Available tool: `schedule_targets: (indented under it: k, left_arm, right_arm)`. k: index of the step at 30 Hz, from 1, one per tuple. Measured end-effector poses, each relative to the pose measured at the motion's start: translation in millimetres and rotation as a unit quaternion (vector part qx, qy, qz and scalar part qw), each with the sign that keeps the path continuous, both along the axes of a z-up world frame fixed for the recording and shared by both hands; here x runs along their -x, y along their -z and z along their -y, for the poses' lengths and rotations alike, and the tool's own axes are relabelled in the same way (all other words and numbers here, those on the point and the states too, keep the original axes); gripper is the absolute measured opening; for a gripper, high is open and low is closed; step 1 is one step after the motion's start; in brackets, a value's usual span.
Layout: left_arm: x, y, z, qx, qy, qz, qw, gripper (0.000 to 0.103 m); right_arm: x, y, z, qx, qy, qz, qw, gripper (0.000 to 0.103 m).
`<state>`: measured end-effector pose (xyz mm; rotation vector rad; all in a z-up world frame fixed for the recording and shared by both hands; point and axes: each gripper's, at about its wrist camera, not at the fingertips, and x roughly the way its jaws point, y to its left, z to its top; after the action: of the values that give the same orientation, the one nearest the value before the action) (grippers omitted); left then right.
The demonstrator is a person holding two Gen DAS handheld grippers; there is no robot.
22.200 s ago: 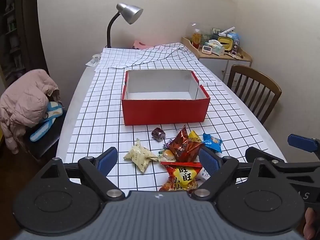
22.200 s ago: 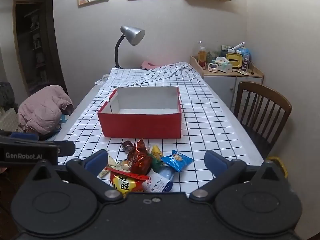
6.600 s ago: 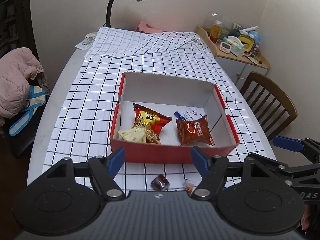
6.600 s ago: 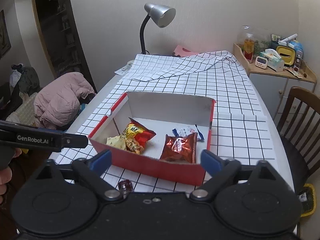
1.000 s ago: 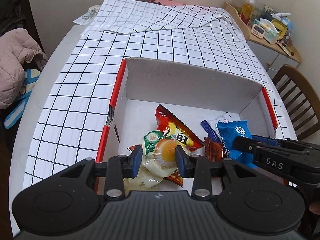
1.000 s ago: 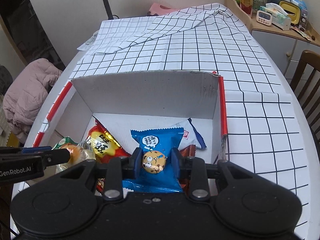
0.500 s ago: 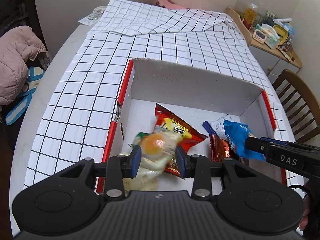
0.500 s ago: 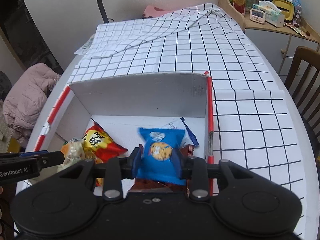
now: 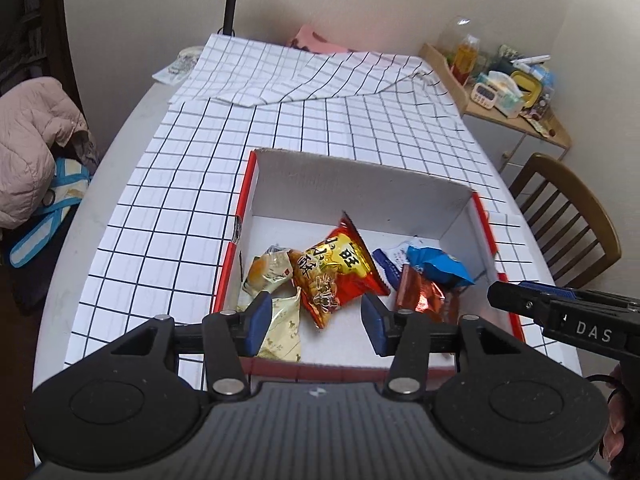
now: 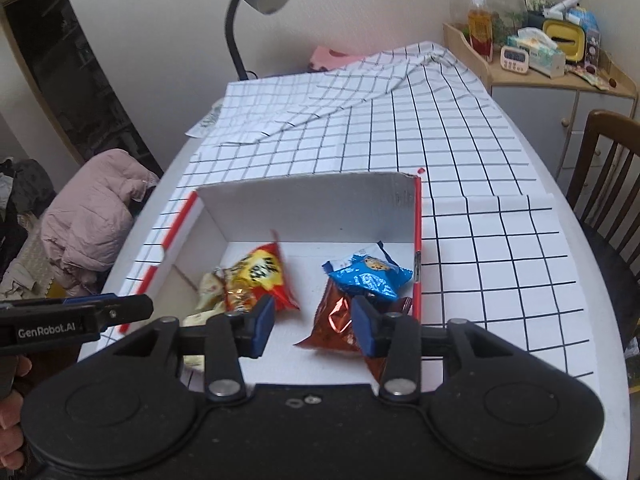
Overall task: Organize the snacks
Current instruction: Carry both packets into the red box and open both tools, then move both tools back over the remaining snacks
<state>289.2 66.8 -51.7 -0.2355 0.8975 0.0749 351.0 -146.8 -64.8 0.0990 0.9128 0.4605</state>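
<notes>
A red box (image 9: 246,192) with white inside stands on the checked tablecloth; it also shows in the right wrist view (image 10: 417,240). Inside lie a red-and-yellow snack bag (image 9: 340,272), a pale egg-print packet (image 9: 268,274), a cream packet (image 9: 284,332), a blue cookie packet (image 9: 438,266) and a copper foil bag (image 9: 422,298). My left gripper (image 9: 314,326) is open and empty above the box's near wall. My right gripper (image 10: 314,320) is open and empty above the box, with the blue cookie packet (image 10: 368,274) resting on the copper bag (image 10: 334,324) just beyond it.
A wooden chair (image 9: 568,216) stands at the table's right side. A desk lamp (image 10: 256,4) and folded checked cloth (image 9: 304,72) are at the far end. A cluttered side cabinet (image 10: 540,68) is at the back right. A pink jacket (image 9: 28,140) lies on a seat left.
Both grippers opened and pulled back. The egg-print packet dropped from the left one into the box's left side; the blue cookie packet dropped from the right one onto the copper bag.
</notes>
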Motion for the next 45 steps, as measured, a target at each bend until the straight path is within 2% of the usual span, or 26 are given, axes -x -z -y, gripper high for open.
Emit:
schedule_targets:
  k: [2, 4, 6, 9, 11, 14, 16, 18, 19, 22, 24, 26, 30, 34, 45]
  left_arm:
    - [8, -5, 1, -0.001, 0.003, 0.006, 1.0, 0.048]
    - [16, -10, 2, -0.003, 0.007, 0.012, 0.9999, 0.048]
    - [26, -15, 5, -0.005, 0.012, 0.02, 0.9997, 0.048]
    - [40, -22, 9, -0.008, 0.02, 0.031, 0.9993, 0.05]
    - [49, -26, 12, -0.008, 0.025, 0.038, 0.9989, 0.062]
    - [62, -30, 16, -0.008, 0.031, 0.048, 0.9983, 0.065]
    - [70, -31, 18, -0.006, 0.034, 0.048, 0.9982, 0.066]
    - [78, -30, 20, -0.005, 0.037, 0.049, 0.9981, 0.069]
    - [81, -29, 21, -0.004, 0.038, 0.05, 0.998, 0.074]
    - [92, -26, 22, 0.003, 0.039, 0.05, 0.998, 0.075]
    - [98, -23, 22, 0.006, 0.039, 0.047, 0.9981, 0.077]
    - [103, -20, 23, 0.007, 0.042, 0.047, 0.998, 0.084]
    - [111, -13, 26, 0.018, 0.041, 0.045, 0.998, 0.086]
    - [113, -2, 27, 0.028, 0.038, 0.035, 0.9983, 0.096]
    - [98, 43, 30, 0.034, 0.01, -0.028, 0.999, 0.097]
  right_arm:
    - [11, -7, 2, -0.005, 0.001, 0.009, 1.0, 0.052]
    - [21, -13, 5, -0.011, 0.005, 0.018, 1.0, 0.067]
    - [32, -19, 8, -0.017, 0.008, 0.027, 0.999, 0.076]
    - [47, -26, 12, -0.025, 0.006, 0.035, 0.999, 0.08]
    - [57, -30, 15, -0.031, 0.004, 0.039, 0.999, 0.082]
    - [72, -34, 19, -0.038, -0.002, 0.048, 0.998, 0.085]
    - [84, -37, 21, -0.039, -0.007, 0.056, 0.998, 0.095]
    - [96, -39, 23, -0.04, -0.009, 0.067, 0.997, 0.097]
    - [100, -39, 24, -0.041, -0.011, 0.07, 0.997, 0.098]
    - [115, -39, 27, -0.044, -0.012, 0.077, 0.996, 0.101]
    - [124, -38, 28, -0.042, -0.015, 0.082, 0.996, 0.102]
    - [134, -37, 27, -0.035, -0.02, 0.087, 0.995, 0.102]
    - [148, -30, 28, -0.021, -0.028, 0.094, 0.995, 0.102]
    - [159, -18, 33, -0.009, -0.038, 0.09, 0.995, 0.102]
    - [175, 35, 40, 0.036, -0.068, 0.049, 0.996, 0.102]
